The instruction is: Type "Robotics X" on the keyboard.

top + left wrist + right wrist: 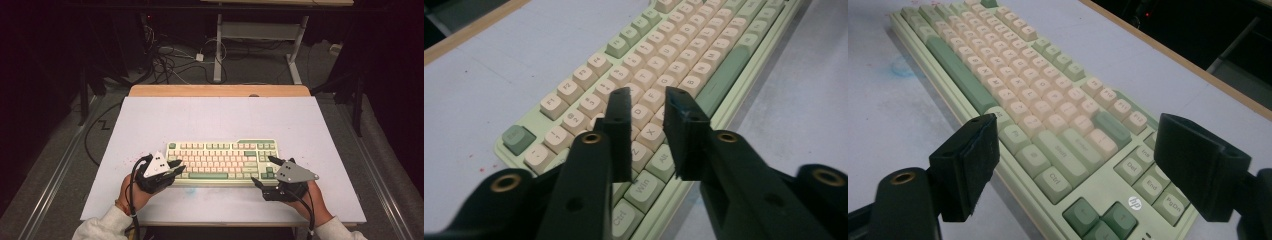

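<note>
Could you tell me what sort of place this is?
Probably a lab recording station: a white-topped table holding just a green and cream keyboard, loose cables on the floor, and dark surroundings behind.

We wear white sleeves [102,225]; our left gripper [176,166] and right gripper [263,172] are black, each topped by a grey three-cornered plate [295,171] — black cables [133,192] trailing, brass-ringed holes [506,182] on the jaws.

The surface [220,115] is seen from above, at a distance. The keyboard [222,161], shared by all views, is viewed closely from its left end [644,75] and its right end [1048,125].
</note>
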